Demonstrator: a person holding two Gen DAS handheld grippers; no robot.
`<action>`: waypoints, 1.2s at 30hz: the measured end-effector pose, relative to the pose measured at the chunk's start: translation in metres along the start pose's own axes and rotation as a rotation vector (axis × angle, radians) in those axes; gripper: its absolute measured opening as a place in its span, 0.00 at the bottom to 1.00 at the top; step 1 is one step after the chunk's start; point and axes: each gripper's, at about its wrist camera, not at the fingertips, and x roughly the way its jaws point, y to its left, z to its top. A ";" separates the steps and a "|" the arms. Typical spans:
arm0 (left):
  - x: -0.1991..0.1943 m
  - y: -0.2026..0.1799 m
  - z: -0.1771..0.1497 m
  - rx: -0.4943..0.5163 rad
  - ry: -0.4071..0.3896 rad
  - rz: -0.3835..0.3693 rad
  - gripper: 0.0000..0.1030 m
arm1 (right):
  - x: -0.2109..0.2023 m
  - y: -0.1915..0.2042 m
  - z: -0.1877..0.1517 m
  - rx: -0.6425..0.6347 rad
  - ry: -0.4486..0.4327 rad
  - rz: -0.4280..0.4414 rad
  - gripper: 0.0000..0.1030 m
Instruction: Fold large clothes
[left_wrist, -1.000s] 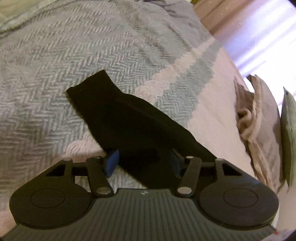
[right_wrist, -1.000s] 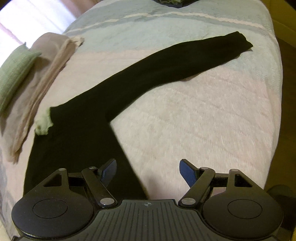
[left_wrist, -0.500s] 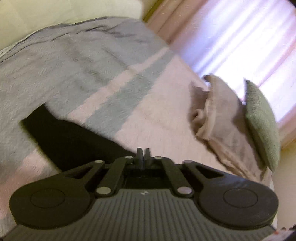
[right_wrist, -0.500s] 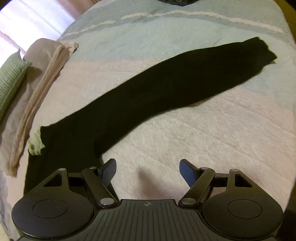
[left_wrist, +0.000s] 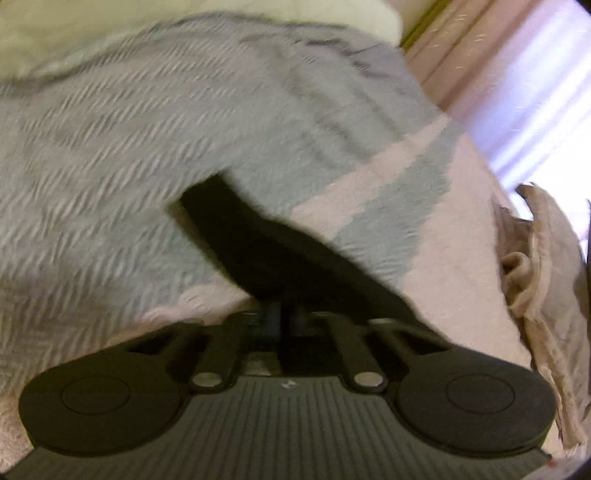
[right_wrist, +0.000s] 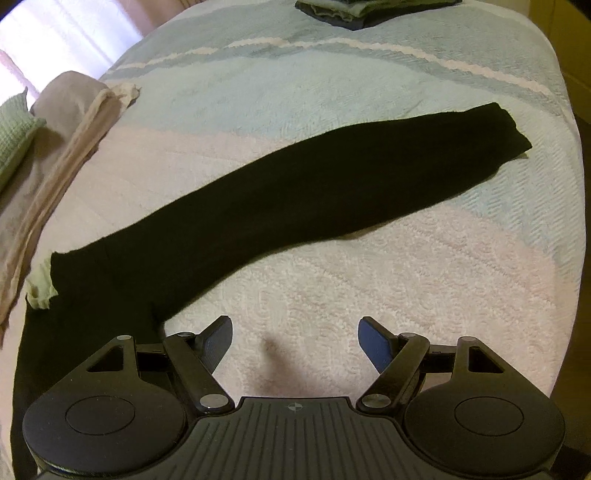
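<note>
A black long-sleeved garment (right_wrist: 295, 195) lies on the bed. One sleeve stretches from lower left to its cuff (right_wrist: 506, 129) at upper right, and a pale green collar edge (right_wrist: 38, 288) shows at the left. My right gripper (right_wrist: 295, 343) is open, hovering over bare pink bedspread just below that sleeve, holding nothing. In the blurred left wrist view, my left gripper (left_wrist: 284, 317) is shut on the other black sleeve (left_wrist: 266, 251), whose cuff (left_wrist: 207, 206) lies on the grey-blue spread ahead.
The bedspread (right_wrist: 406, 277) is pink with blue-grey bands. Folded beige cloth (right_wrist: 70, 122) and a green pillow (right_wrist: 11, 140) lie along the window side; the beige cloth (left_wrist: 543, 266) also shows at right. A folded clothes stack (right_wrist: 369, 11) sits at the far end.
My left gripper went from open around the sleeve to shut on it, and its view swung up then back down. The right gripper, still open, moved off the garment's body onto bare bedspread.
</note>
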 end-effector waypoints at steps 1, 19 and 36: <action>-0.010 -0.013 0.000 0.039 -0.019 -0.040 0.01 | 0.000 0.002 -0.001 0.003 -0.005 0.002 0.71; -0.109 -0.248 -0.270 1.070 0.407 -0.692 0.34 | 0.010 0.025 0.007 -0.071 -0.085 0.205 0.71; -0.069 -0.171 -0.180 1.174 0.126 -0.353 0.45 | 0.182 0.189 -0.015 -0.001 0.178 0.625 0.05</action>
